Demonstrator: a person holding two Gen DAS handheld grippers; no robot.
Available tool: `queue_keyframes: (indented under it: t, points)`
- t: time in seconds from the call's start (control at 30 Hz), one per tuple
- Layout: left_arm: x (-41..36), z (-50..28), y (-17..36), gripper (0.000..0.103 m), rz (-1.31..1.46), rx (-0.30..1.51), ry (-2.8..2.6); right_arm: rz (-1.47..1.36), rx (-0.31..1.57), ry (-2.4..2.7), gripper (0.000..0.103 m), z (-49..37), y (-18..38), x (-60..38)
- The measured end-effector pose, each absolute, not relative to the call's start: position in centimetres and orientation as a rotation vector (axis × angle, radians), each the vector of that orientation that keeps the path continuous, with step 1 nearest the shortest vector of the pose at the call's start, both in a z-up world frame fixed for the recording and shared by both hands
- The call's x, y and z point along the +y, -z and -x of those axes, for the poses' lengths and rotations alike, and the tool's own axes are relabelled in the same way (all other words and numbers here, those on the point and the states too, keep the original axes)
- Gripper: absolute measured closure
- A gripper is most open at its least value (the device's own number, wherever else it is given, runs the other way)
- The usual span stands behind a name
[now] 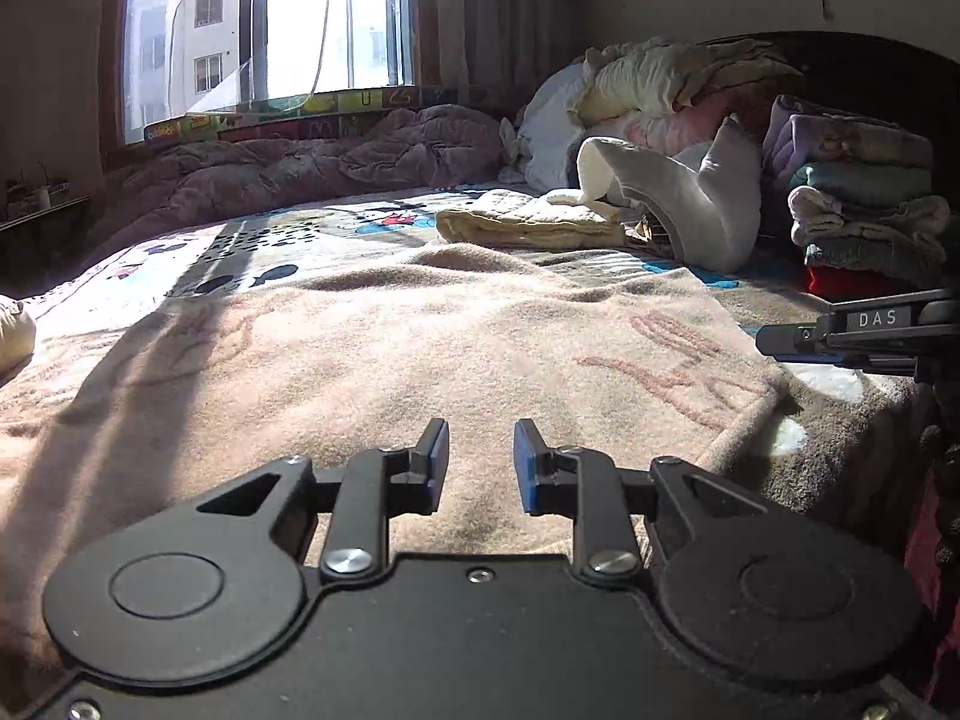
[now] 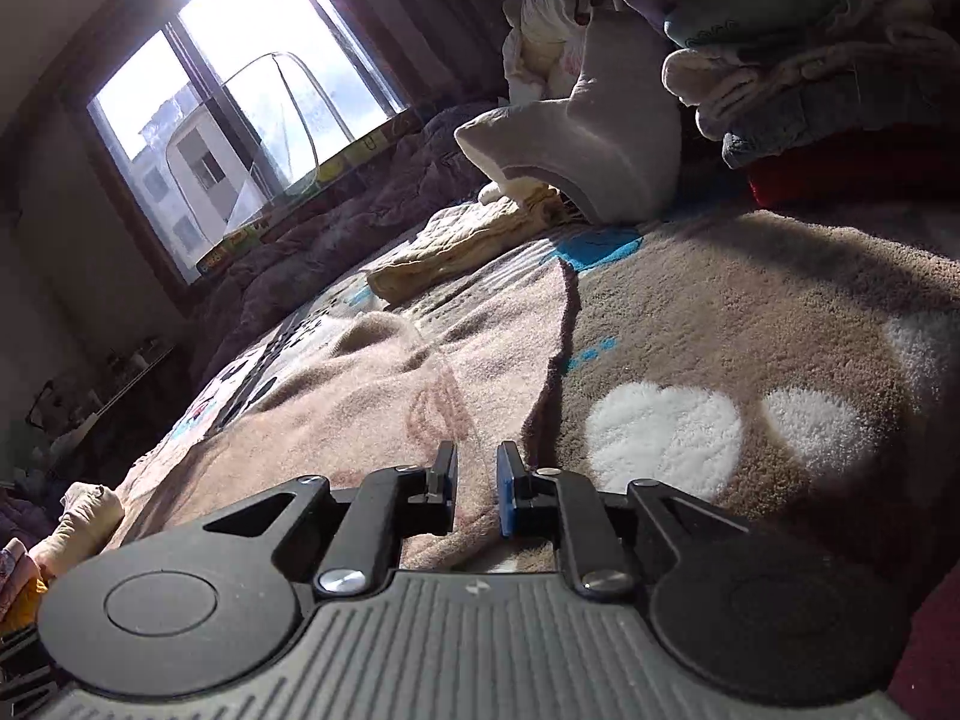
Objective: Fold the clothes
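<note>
A bed [image 1: 312,240] with a cartoon-print sheet fills a sunlit room; a window [image 1: 264,24] stands beyond it and a purple quilt [image 1: 312,162] is bunched under the sill. A pink fleece garment [image 1: 372,360] lies spread flat across the bed, its right edge over a brown blanket [image 2: 750,312] with white patches. Folded clothes [image 1: 864,204] are stacked near the headboard, with a yellow cloth [image 1: 528,222] beside a white pillow [image 1: 690,204].

The left tool [image 1: 480,462] hovers low over the garment, jaws narrowly apart and empty. The right tool [image 2: 477,489] is tilted at the garment's right edge, jaws narrowly apart with the fleece edge between them; I cannot tell whether they grip.
</note>
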State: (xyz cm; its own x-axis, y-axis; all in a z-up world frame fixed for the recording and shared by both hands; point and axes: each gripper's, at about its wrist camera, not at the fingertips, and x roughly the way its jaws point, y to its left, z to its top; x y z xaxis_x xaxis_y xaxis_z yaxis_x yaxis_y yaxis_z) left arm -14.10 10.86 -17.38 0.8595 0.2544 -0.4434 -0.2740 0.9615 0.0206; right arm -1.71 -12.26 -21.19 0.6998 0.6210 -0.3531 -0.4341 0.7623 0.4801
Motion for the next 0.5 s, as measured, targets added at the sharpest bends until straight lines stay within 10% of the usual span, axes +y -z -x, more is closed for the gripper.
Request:
queue_keyframes:
  t: [0.23,0.4,0.5]
  points:
    - [11.0,16.6,18.8,0.081,0.099,0.502,-0.244,0.253,0.533,-0.778,0.088,7.4,22.0,-5.0]
    - [11.3,18.7,17.4,0.076,0.089,0.396,-0.275,0.211,0.516,-0.807,0.088,7.7,21.2,-5.6]
    - [11.6,18.0,17.9,0.057,0.095,0.448,-0.278,0.194,0.527,-0.827,0.084,6.9,21.8,-4.8]
